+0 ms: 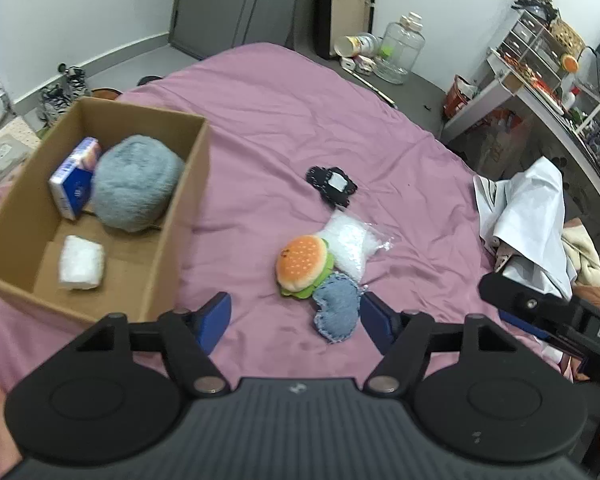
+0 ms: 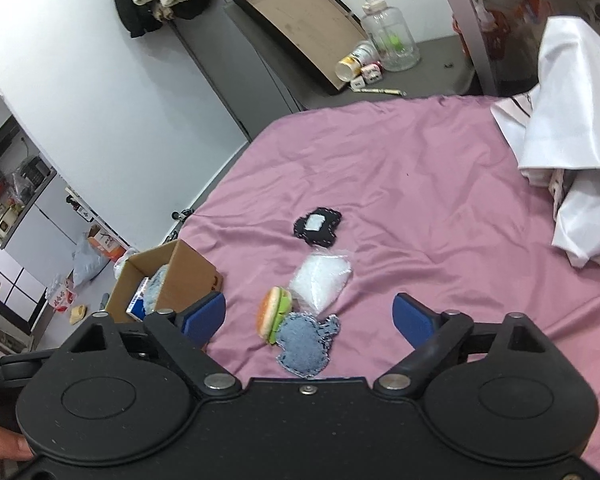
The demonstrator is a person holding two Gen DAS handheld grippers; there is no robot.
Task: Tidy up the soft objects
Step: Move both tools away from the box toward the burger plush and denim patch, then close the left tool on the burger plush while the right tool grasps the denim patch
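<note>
Soft objects are split between the cardboard box (image 1: 188,184) and the pink bedsheet (image 1: 284,120) it sits on. Inside the box: a fluffy grey-blue plush ball (image 1: 134,184) at the far end, a blue and white tissue pack (image 1: 74,180) leaning just beside it, and a white wrapped bundle (image 1: 81,263) nearer the front. Off to the right of the box, well apart from it, there's a little cluster on the sheet: a burger plush (image 1: 304,266) touching a clear bag of white filling (image 1: 350,242) and a denim heart patch (image 1: 337,312), with a black patch (image 1: 332,184) a bit further back.

The left gripper (image 1: 296,322) is angled down over the sheet, blue pads spread, nothing between them, the denim heart just ahead by the right-hand pad. The right gripper (image 2: 310,318) is also spread wide and empty, tilted down above the same cluster
</note>
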